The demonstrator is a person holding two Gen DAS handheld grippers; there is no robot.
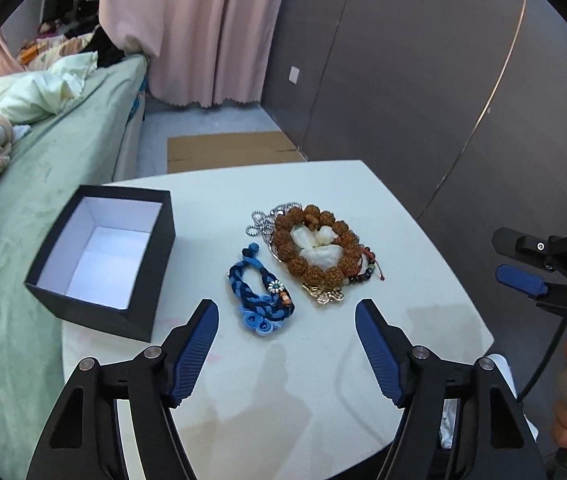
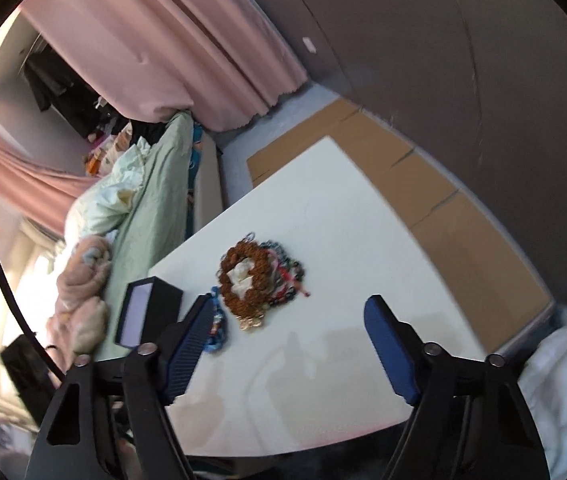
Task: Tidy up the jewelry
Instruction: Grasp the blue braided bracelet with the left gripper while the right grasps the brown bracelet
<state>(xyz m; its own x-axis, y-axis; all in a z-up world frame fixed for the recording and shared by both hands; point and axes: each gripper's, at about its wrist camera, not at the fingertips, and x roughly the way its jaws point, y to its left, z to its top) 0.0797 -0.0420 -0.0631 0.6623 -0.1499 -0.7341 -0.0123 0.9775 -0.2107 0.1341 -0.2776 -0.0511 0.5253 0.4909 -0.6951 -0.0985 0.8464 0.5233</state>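
Both sets of fingers spread, nothing between them: left gripper [image 1: 287,316] hangs over the near part of the white table [image 1: 423,320], right gripper [image 2: 287,316] likewise, aimed down at the pile. No earlier picture on my side, so only reporting what I see now. Task looks unstarted to me: black box [image 1: 99,256], white lined, sits open and empty at the table's left edge, just beside the bed [image 1: 43,208]. All jewelry is out on the table. Blue braided bracelet [image 1: 261,300] lies alone, nearest the left fingertips and between them and the box. Just right of it, touching or nearly, a heap: brown bead bracelet [image 1: 311,248] around white petal-like pieces, silver chain [image 1: 261,222] poking out behind, dark bead strands with red cord [image 1: 367,268] on the right, gold clasp at the near end. The heap looks tangled; I'd expect pieces to drag each other. Blue one is the clear first pick. Path to the box is unobstructed.
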